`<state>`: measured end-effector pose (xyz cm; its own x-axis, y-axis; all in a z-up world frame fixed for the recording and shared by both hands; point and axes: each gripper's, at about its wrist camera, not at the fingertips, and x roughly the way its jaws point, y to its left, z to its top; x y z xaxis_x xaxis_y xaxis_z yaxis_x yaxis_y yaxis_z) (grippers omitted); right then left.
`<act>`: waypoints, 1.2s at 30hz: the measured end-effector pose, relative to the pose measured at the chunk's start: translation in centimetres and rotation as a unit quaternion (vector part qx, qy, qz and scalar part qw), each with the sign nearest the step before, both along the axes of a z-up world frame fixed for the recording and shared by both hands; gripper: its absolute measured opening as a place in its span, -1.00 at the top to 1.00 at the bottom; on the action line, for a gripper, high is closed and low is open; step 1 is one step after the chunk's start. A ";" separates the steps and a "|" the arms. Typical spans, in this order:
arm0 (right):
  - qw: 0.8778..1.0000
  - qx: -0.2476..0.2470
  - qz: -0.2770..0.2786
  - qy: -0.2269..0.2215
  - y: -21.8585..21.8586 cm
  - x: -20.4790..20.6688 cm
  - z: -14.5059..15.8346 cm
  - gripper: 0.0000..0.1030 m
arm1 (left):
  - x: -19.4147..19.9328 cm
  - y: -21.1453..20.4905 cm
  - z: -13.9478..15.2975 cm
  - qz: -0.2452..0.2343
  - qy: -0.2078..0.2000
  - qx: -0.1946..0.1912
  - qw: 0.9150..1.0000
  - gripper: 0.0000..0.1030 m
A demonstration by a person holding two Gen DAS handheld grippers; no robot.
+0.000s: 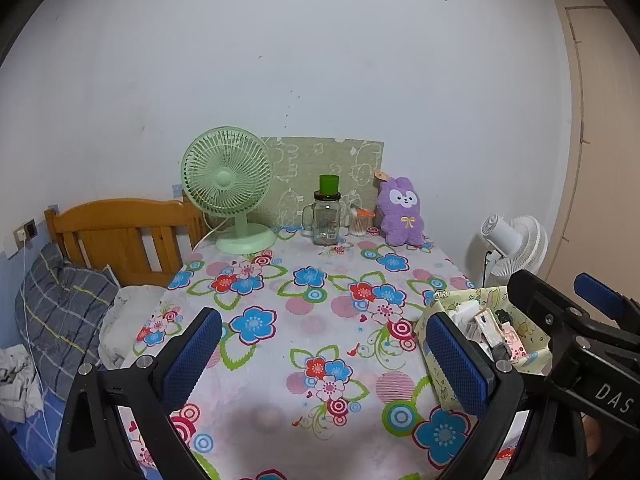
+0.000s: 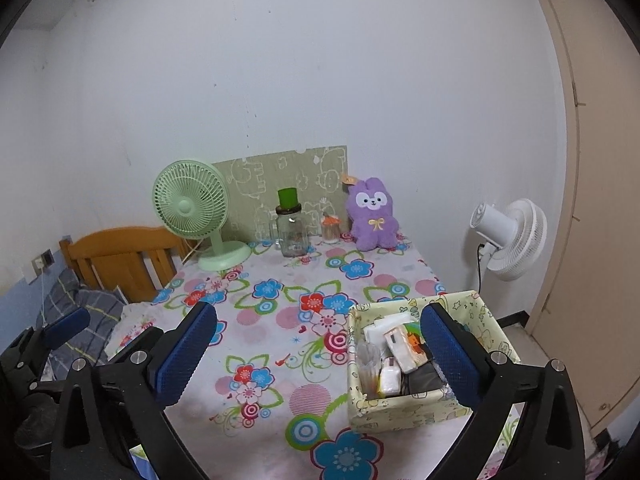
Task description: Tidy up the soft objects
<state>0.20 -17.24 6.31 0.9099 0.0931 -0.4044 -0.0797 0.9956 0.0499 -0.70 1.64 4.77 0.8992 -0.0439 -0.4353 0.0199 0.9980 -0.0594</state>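
Two grippers, both spread wide with nothing between the pads, held above the near edge of the flowered table (image 1: 320,320). Going left to right: the left gripper (image 1: 324,354) sits over bare cloth, then far back there's a green desk fan (image 1: 228,188), a glass jar (image 1: 326,220), and the purple plush bunny (image 1: 401,212) sitting upright by the wall, well away from both claws. On the right, the right gripper (image 2: 318,354) is partly over the fabric basket (image 2: 492,312) with tissue packs in it. My guess is the bunny's light and squishy, so pinch its chubby middle, not an ear.
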 end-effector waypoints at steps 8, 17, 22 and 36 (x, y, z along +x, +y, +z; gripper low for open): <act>1.000 -0.006 0.001 -0.004 0.0 -0.1 0.4 -0.99 | 0.0 -0.1 0.2 0.007 -0.003 -0.009 1.000 -0.99; 1.000 -0.009 0.001 -0.005 -0.2 0.2 0.5 -0.99 | 0.2 0.0 0.3 0.009 -0.002 -0.009 1.000 -0.99; 1.000 -0.004 -0.001 -0.005 -0.3 0.3 0.3 -0.99 | 0.3 0.0 0.3 0.013 -0.001 -0.008 1.000 -0.99; 1.000 -0.004 -0.003 -0.006 -0.4 0.4 0.3 -0.99 | 0.3 0.1 0.2 0.012 -0.003 -0.006 1.000 -0.99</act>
